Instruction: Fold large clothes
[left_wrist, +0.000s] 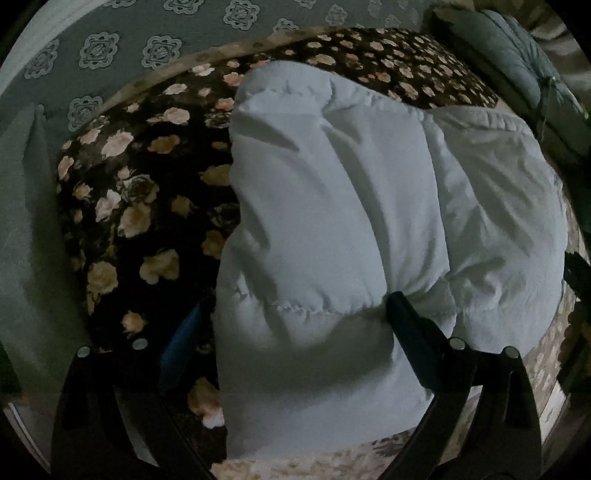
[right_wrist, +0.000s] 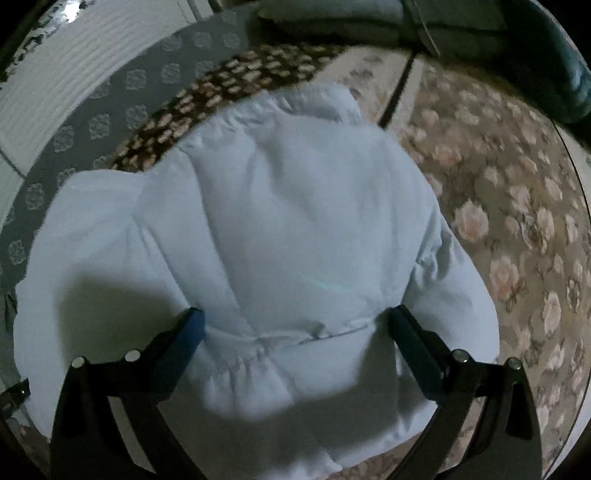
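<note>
Basically, a pale blue puffer jacket (left_wrist: 332, 221) lay bunched on a bed, over a dark floral blanket (left_wrist: 140, 192) and, on the near side, a beige floral cover (right_wrist: 517, 240). Dim lighting, right view blurred.

Left hand-held gripper (left_wrist: 295, 317): fingers spread wide with a thick quilted roll of the jacket filling the gap between them. Right black finger (left_wrist: 410, 325) pressed into the padding at a stitched seam; the left finger showed only as a blue pad (left_wrist: 188, 332) beside the jacket's edge, partly hidden. Whether it was actually squeezing the fabric, could not tell.

Right hand-held gripper (right_wrist: 295, 325): also spread wide, straddling a gathered seam of the jacket (right_wrist: 295, 229). Blue left pad (right_wrist: 192, 332) and dark right finger (right_wrist: 410, 332) both touched the padding on either side, the fabric bulging up and forward between them. Firm grip or just contact, could not tell.

Grey patterned fabric (left_wrist: 122, 48) ran along the far edge of the bed. A teal padded item (left_wrist: 517, 66) sat at the far right, apart from the jacket.
</note>
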